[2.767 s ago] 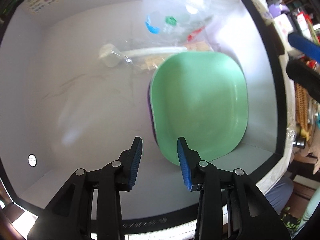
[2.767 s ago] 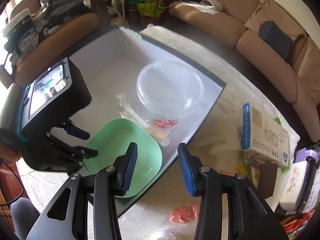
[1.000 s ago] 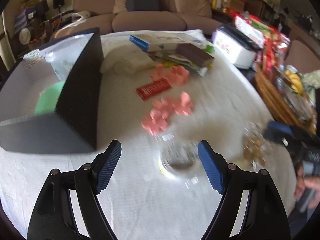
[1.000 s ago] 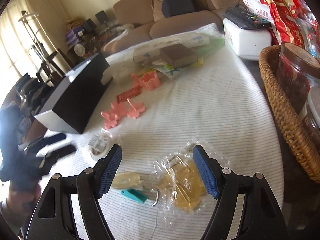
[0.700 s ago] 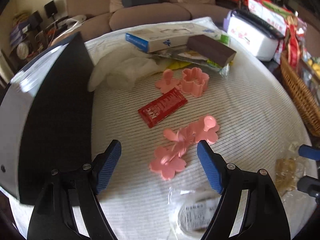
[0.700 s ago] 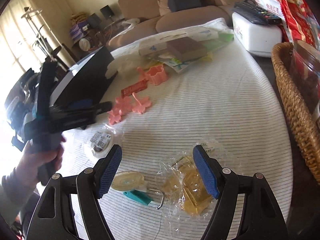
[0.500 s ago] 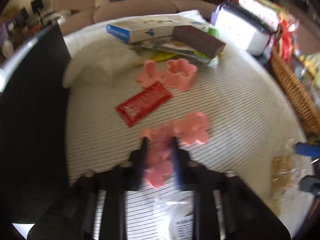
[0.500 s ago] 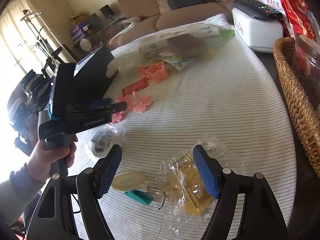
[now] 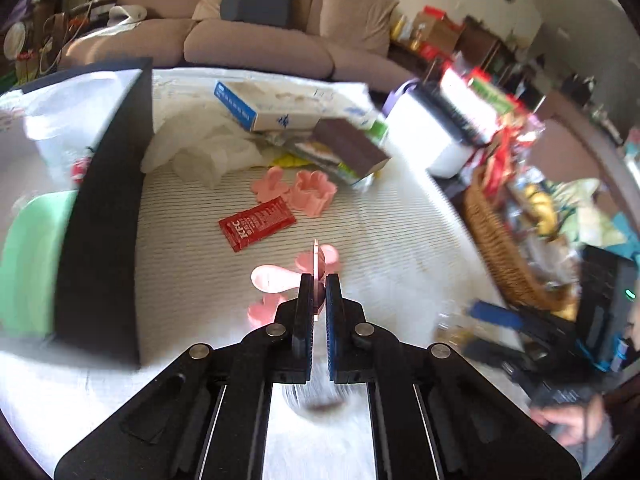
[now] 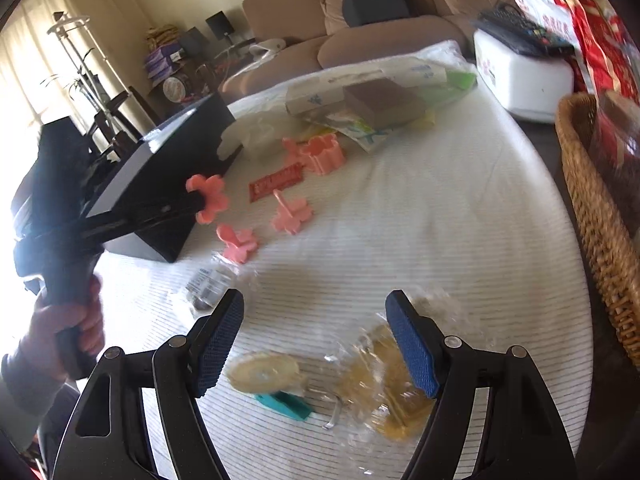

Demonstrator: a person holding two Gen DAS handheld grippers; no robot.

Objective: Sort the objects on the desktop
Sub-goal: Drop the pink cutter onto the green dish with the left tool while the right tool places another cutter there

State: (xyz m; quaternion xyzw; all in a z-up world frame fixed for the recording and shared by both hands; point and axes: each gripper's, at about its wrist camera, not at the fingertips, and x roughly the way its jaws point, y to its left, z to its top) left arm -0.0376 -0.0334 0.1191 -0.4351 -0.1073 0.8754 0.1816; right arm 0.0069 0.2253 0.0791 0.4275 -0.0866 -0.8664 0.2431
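One pink flower stamp [image 10: 208, 198], edge-on between left tongs [image 9: 317, 312]

**Left wrist view: pink flower piece clamped, table contents**

Left gripper [image 9: 317, 292], lower centre: fingers closed on a thin pink flower piece [image 9: 317, 270], held edge-on. Two more pink flower stamps [image 9: 269, 279] just left of the fingertips. Red KFC sachet [image 9: 257, 228] centre frame; pink flower cutter [image 9: 312, 193] above it. Black box [image 9: 102, 216] at left, green plate [image 9: 28, 260] inside. Wicker basket [image 9: 496, 240] at right. Brown sponge block [image 9: 350, 146] upper centre.

Brown sofa [image 9: 248, 36] behind table; wicker basket [image 10: 592, 208], contents blurred.
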